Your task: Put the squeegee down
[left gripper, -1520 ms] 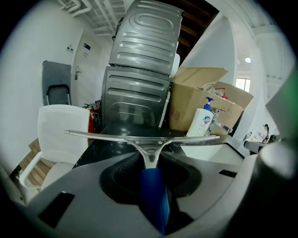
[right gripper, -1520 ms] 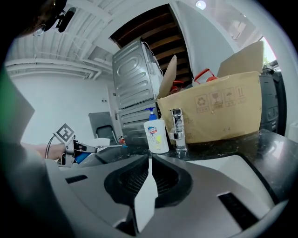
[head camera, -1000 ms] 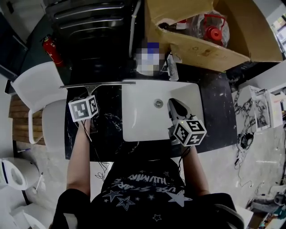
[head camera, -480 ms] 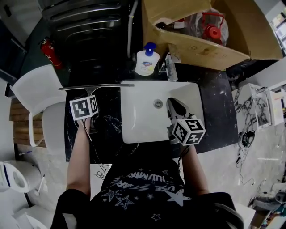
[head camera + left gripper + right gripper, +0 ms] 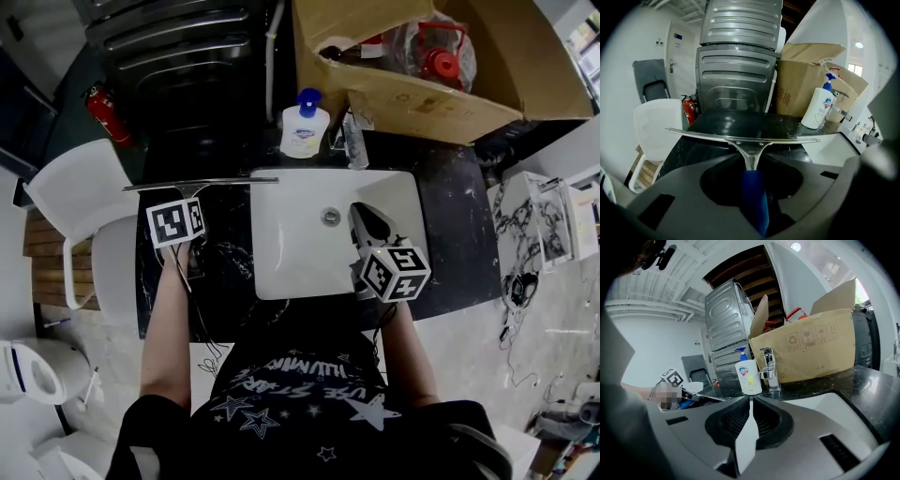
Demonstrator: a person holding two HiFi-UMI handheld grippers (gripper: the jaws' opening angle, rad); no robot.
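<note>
My left gripper (image 5: 192,202) is shut on the blue handle (image 5: 755,199) of a squeegee (image 5: 202,183). Its long metal blade (image 5: 740,138) lies crosswise over the black counter (image 5: 225,272), left of the white sink (image 5: 281,244), and its right end reaches the sink's corner. Whether the blade touches the counter I cannot tell. My right gripper (image 5: 362,219) hovers over the sink's right side, pointing toward the tap (image 5: 769,370). The right gripper (image 5: 750,403) is shut and holds nothing.
A soap bottle (image 5: 305,127) and the tap (image 5: 352,141) stand behind the sink. A big cardboard box (image 5: 441,98) with bottles in it fills the back right. A white chair (image 5: 80,192) is left of the counter, near a fire extinguisher (image 5: 105,108) and a toilet (image 5: 28,370).
The squeegee blade has shifted very slightly toward me in the left gripper. The right gripper has stayed in place.
</note>
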